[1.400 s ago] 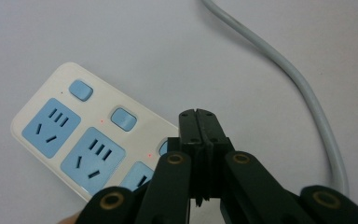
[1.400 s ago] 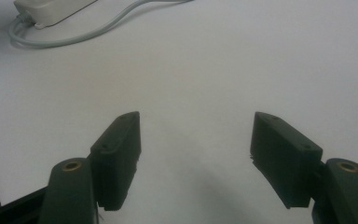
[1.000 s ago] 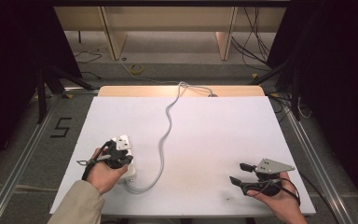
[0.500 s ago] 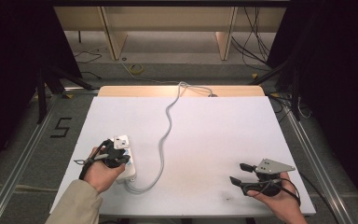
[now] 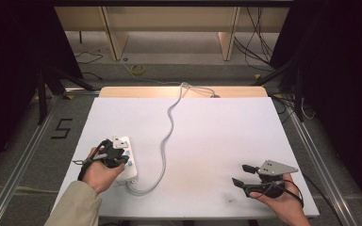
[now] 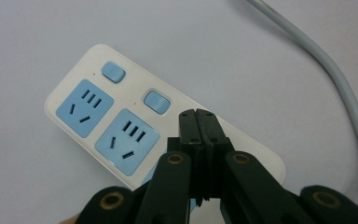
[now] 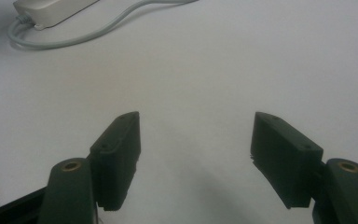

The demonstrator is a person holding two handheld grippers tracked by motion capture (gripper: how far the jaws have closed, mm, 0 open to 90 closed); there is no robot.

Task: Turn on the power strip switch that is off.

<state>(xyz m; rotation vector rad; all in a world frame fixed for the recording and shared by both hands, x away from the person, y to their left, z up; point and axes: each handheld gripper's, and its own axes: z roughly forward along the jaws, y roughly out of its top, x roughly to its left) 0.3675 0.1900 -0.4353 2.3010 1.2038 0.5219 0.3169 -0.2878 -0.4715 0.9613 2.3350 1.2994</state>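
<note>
A white power strip (image 5: pixel 128 165) with blue sockets lies at the table's near left, and its grey cable (image 5: pixel 170 123) snakes to the far edge. My left gripper (image 5: pixel 119 153) is over the strip. In the left gripper view its jaws (image 6: pixel 198 120) are pressed together with nothing between them, tips just past the second blue switch (image 6: pixel 157 101) on the strip (image 6: pixel 70 88). I cannot tell if the tips touch the strip. My right gripper (image 5: pixel 243 174) rests at the near right, open and empty. In the right gripper view its jaws (image 7: pixel 196 135) stand wide over bare table.
The white table top (image 5: pixel 217 136) has a wooden strip along its far edge (image 5: pixel 136 92). The cable loops near the strip's near end (image 7: pixel 42 43). Metal rails (image 5: pixel 23 155) run along both sides of the table, and cables lie on the floor beyond.
</note>
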